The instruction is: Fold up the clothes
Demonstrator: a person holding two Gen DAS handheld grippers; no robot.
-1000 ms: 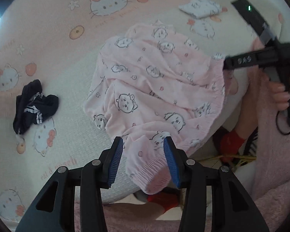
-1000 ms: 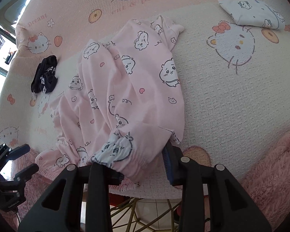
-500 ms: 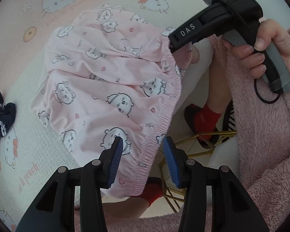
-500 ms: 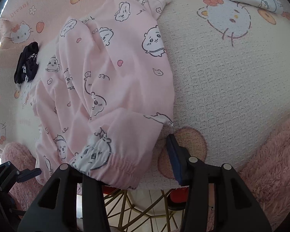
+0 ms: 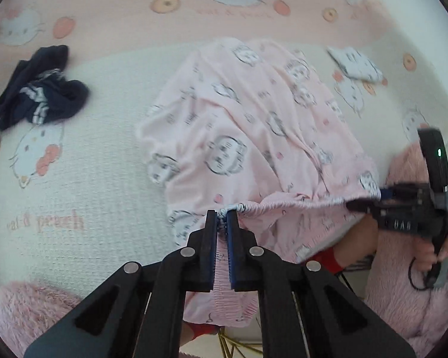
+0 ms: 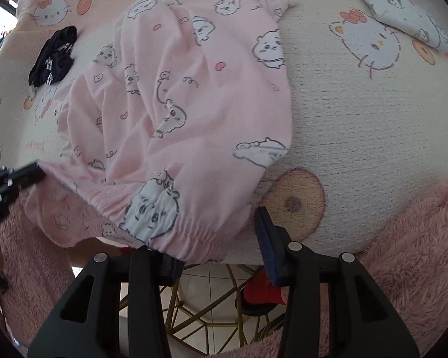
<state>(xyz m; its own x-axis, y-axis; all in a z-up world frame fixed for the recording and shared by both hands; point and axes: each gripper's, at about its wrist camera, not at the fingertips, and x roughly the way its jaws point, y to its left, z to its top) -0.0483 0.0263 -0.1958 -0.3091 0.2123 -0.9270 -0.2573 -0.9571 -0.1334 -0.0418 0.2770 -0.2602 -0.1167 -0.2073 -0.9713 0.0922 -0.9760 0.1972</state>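
Pink pyjama pants (image 5: pixel 254 137) with cartoon prints lie spread on the bed, waistband toward me; they also show in the right wrist view (image 6: pixel 188 95). My left gripper (image 5: pixel 222 217) is shut on the elastic waistband (image 5: pixel 283 204) at its left end. My right gripper (image 6: pixel 221 232) has its jaws wide apart, with the waistband's other end (image 6: pixel 194 235) draped over the left finger; from the left wrist view it (image 5: pixel 370 201) sits at the waistband's right end. The waistband hangs taut between the two.
A crumpled navy garment (image 5: pixel 41 89) lies at the left, also in the right wrist view (image 6: pixel 52 56). A folded white printed cloth (image 5: pixel 355 64) lies at the back right, also in the right wrist view (image 6: pixel 403 12). A fuzzy pink blanket (image 6: pixel 403 253) edges the bed. Gold stool legs (image 6: pixel 200 298) stand below.
My left gripper closed onto the waistband's left end and swung left. The waistband is now stretched between both grippers. The right gripper stayed open at its end.
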